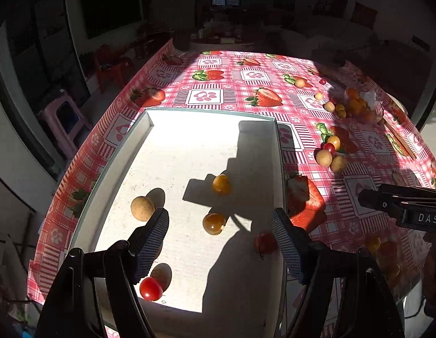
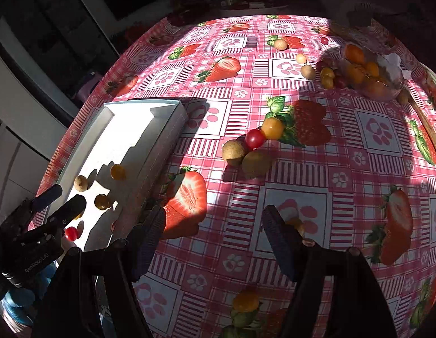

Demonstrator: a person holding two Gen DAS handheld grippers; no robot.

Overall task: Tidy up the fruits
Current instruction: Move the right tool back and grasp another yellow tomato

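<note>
Fruits lie in two places: some inside the shallow white rectangular tray, the rest scattered over the desk with its pink checked strawberry-print cloth. In the tray we count a tan round longan, two amber-yellow cherry tomatoes and, a red cherry tomato near the front edge, and another reddish one in shadow beside the tray's right wall. Just right of the tray, on the cloth, a small cluster sits touching: a yellow tomato, a red tomato and two brownish longans and. Farther back we see more loose longans and small tomatoes near a clear plastic bag of orange fruit, and one yellow fruit lies close to us in shadow. Our left tongs hang over the tray with their jaws spread apart and nothing between them; the fruit beneath lies free on the tray floor. Our right tongs hang over the cloth just right of the tray, likewise released and empty, with a small yellowish fruit partly hidden behind the right finger.
</note>
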